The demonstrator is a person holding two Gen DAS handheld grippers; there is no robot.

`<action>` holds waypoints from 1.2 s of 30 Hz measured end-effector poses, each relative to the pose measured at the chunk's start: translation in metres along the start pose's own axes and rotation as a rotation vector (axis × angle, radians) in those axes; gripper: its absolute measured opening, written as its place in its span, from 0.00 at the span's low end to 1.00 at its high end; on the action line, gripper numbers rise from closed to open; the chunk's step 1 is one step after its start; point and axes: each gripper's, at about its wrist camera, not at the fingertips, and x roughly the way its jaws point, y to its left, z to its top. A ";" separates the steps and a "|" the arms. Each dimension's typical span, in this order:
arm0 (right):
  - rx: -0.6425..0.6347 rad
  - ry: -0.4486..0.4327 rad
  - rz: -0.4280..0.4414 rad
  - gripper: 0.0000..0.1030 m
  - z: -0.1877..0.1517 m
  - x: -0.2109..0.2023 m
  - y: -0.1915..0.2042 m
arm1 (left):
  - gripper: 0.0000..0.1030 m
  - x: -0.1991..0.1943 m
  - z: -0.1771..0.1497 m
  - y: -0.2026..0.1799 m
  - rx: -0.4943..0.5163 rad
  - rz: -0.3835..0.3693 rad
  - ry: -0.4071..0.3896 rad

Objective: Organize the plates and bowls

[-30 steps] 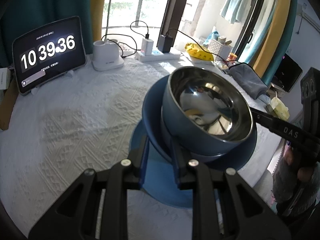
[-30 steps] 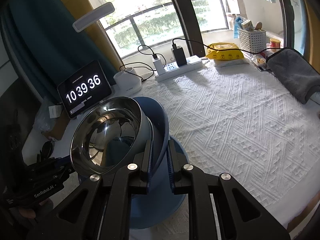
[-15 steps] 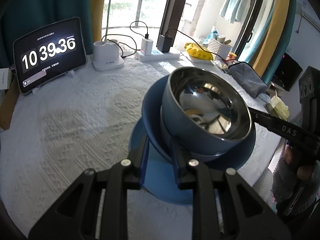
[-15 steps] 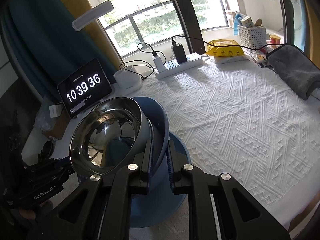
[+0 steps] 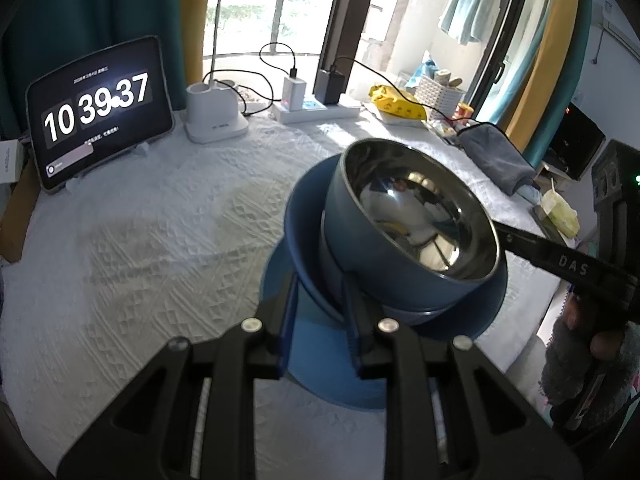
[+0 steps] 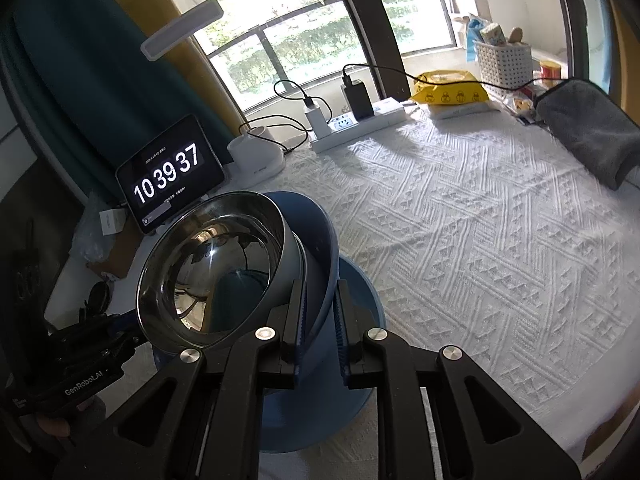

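Steel bowl [image 5: 416, 220] in blue plate [image 6: 320, 236], each hand-held gripper clamping opposite rims; white cloth [image 6: 480, 220] open beyond

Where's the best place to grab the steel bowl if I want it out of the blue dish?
Probably by the rim of the steel bowl, coming from above on the far side, one finger inside and one outside. Its thin lip stands clear above the blue dish there, while the left gripper and right gripper pinch the dish's edge on the near sides.

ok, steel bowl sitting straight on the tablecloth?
No: the steel bowl is nested in a blue bowl that both grippers pinch by the rim, above a blue plate.
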 end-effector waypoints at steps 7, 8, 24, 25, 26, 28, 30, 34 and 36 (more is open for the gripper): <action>0.043 0.000 0.006 0.17 -0.002 0.004 -0.007 | 0.25 0.000 0.003 -0.003 0.003 0.008 -0.001; 0.045 -0.002 0.009 0.17 -0.003 0.004 -0.008 | 0.25 0.000 0.003 -0.003 0.010 0.013 -0.003; 0.050 -0.057 -0.010 0.28 -0.004 -0.006 -0.007 | 0.35 -0.016 -0.009 -0.013 0.052 0.007 -0.056; 0.050 -0.057 -0.010 0.29 -0.004 -0.006 -0.007 | 0.36 -0.018 -0.009 -0.015 0.058 0.011 -0.063; 0.048 -0.067 -0.015 0.31 -0.004 -0.009 -0.008 | 0.39 -0.020 -0.010 -0.017 0.067 0.016 -0.073; 0.053 -0.068 -0.012 0.32 -0.004 -0.010 -0.009 | 0.43 -0.022 -0.012 -0.022 0.087 0.008 -0.082; 0.054 -0.072 -0.011 0.34 -0.005 -0.012 -0.010 | 0.44 -0.023 -0.013 -0.027 0.100 -0.001 -0.082; 0.031 -0.097 -0.028 0.36 -0.009 -0.021 -0.007 | 0.45 -0.030 -0.019 -0.037 0.126 0.030 -0.118; 0.017 -0.111 -0.037 0.40 -0.010 -0.026 -0.005 | 0.45 -0.034 -0.022 -0.039 0.131 0.019 -0.147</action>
